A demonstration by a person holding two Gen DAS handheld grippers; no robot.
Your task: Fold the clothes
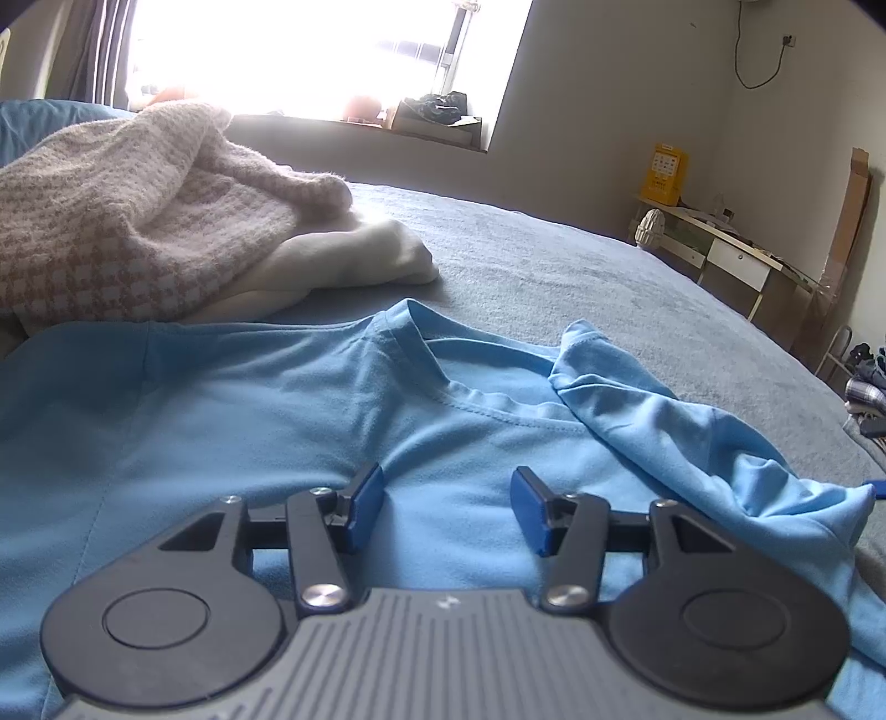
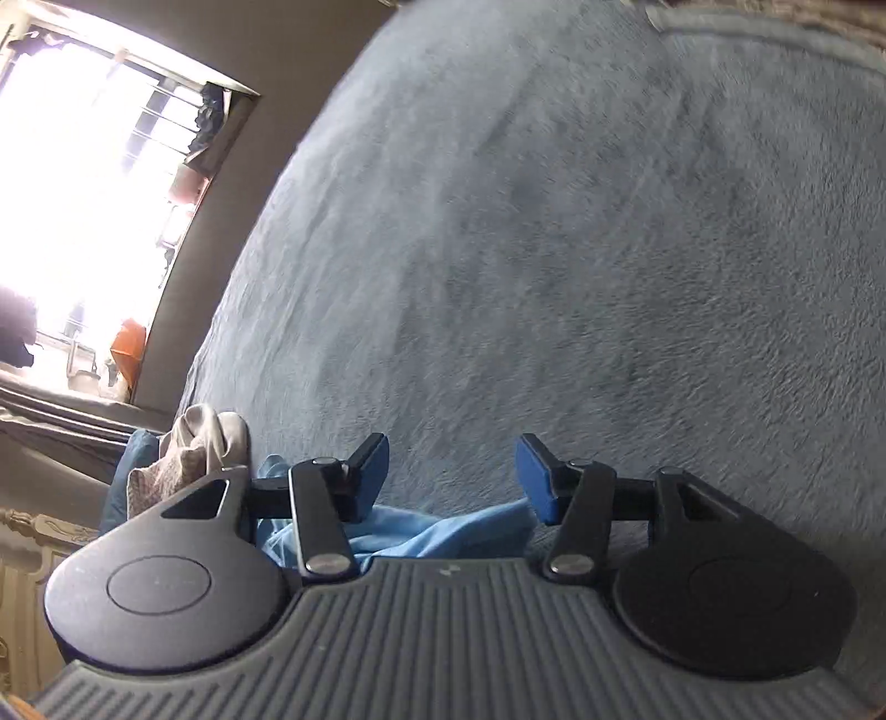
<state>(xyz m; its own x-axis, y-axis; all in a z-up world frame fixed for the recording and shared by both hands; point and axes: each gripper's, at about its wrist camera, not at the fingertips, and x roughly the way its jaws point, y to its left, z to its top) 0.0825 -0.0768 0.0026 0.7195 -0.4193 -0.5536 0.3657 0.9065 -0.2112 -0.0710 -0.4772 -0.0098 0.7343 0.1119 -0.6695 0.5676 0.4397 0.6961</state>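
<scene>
A light blue T-shirt (image 1: 232,399) lies spread on the grey bed cover (image 1: 554,266), collar (image 1: 443,354) facing away. Its right sleeve (image 1: 692,432) is bunched and folded over toward the body. My left gripper (image 1: 447,498) is open and empty, hovering low over the shirt's chest below the collar. My right gripper (image 2: 451,471) is open and empty above the bed cover (image 2: 609,249); a crumpled edge of the blue shirt (image 2: 432,531) lies under its base, between the fingers' roots.
A pile of pink-and-white knit and cream clothes (image 1: 138,221) lies on the bed behind the shirt at the left, also seen in the right wrist view (image 2: 188,454). A bright window (image 1: 310,50) is beyond. A desk (image 1: 731,249) and clothes on the floor (image 1: 866,382) are at right.
</scene>
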